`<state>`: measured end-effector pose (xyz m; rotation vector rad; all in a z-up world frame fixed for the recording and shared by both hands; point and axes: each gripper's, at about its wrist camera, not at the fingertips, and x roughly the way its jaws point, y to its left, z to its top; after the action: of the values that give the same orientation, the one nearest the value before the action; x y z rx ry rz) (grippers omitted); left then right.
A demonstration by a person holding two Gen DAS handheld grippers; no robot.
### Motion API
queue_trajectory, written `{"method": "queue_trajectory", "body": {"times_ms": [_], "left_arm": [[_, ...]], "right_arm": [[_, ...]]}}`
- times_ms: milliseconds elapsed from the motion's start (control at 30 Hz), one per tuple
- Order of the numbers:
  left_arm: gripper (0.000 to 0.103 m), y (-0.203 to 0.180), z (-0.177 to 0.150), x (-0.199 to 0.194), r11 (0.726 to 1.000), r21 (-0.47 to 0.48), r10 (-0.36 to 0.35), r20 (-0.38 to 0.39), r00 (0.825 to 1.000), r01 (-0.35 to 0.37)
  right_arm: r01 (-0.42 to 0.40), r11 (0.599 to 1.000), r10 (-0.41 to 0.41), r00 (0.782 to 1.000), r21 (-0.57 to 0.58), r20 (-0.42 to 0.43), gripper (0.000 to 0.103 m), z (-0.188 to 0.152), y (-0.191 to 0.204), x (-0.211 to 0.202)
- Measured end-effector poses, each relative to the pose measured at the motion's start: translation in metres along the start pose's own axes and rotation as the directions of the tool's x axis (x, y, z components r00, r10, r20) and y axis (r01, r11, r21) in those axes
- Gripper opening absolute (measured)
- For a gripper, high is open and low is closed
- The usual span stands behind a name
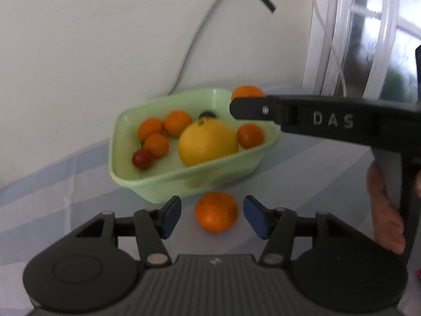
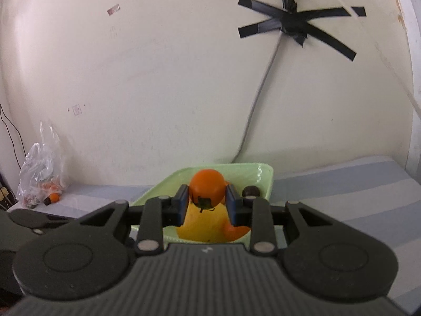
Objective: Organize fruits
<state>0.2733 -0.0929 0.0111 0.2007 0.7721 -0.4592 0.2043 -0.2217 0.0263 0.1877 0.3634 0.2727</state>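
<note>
Orange mandarin (image 1: 215, 211) lies on the striped counter (image 1: 302, 173) just ahead of my left jaws, open and astride it, beside the green tub (image 1: 184, 181); my right jaws grip another orange (image 2: 208, 188) above the tub.

Ahead of the left tool, inside one green tub (image 1: 163, 177): four small oranges (image 1: 178, 122), one red fruit (image 1: 142, 158), one large yellow fruit (image 1: 208, 142), one dark fruit (image 1: 207, 114). Between its blue pads: one orange on the cloth (image 1: 215, 211). In the right tool's grip: one more orange (image 2: 207, 187).
</note>
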Motion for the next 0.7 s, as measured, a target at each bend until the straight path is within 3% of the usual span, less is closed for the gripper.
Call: {"method": "queue_trajectory", "body": {"times_ms": [33, 167, 233, 367, 467, 567, 633, 700], "left_arm": [[0.038, 0.0, -0.001, 0.006, 1.0, -0.009, -0.008, -0.024, 1.0, 0.007], [0.037, 0.008, -0.004, 0.0, 0.997, -0.06, -0.053, -0.024, 0.998, 0.052], [0.037, 0.016, -0.002, -0.015, 0.991, -0.093, -0.092, 0.02, 0.996, 0.093], [0.037, 0.039, 0.016, -0.037, 0.979, -0.167, -0.1, 0.1, 0.99, 0.115], [0.037, 0.052, 0.034, -0.031, 0.978, -0.196, -0.049, 0.114, 0.992, 0.07], [0.039, 0.057, 0.044, -0.007, 0.977, -0.207, -0.039, 0.054, 0.998, 0.049], [0.05, 0.054, 0.046, 0.003, 0.978, -0.206, -0.021, 0.027, 0.999, 0.026], [0.053, 0.051, 0.047, 0.008, 0.983, -0.182, -0.001, 0.036, 0.999, 0.008]], "right_arm": [[0.002, 1.0, -0.002, 1.0, 0.006, -0.004, 0.033, -0.002, -0.002, 0.002], [0.014, 1.0, -0.014, 1.0, 0.012, -0.015, 0.033, -0.001, -0.009, 0.009], [0.015, 1.0, -0.015, 1.0, -0.002, -0.015, 0.033, 0.003, -0.012, 0.012], [0.025, 0.999, -0.025, 1.0, 0.025, -0.006, 0.033, 0.006, -0.023, 0.018], [0.026, 0.993, -0.028, 0.999, 0.118, 0.018, 0.033, 0.007, -0.039, 0.012], [0.009, 0.978, -0.018, 0.999, 0.209, 0.043, 0.034, 0.007, -0.053, 0.002], [-0.014, 0.968, 0.002, 0.999, 0.25, 0.05, 0.034, 0.006, -0.058, -0.002], [-0.023, 0.967, 0.011, 0.999, 0.255, 0.05, 0.034, 0.006, -0.058, -0.003]]}}
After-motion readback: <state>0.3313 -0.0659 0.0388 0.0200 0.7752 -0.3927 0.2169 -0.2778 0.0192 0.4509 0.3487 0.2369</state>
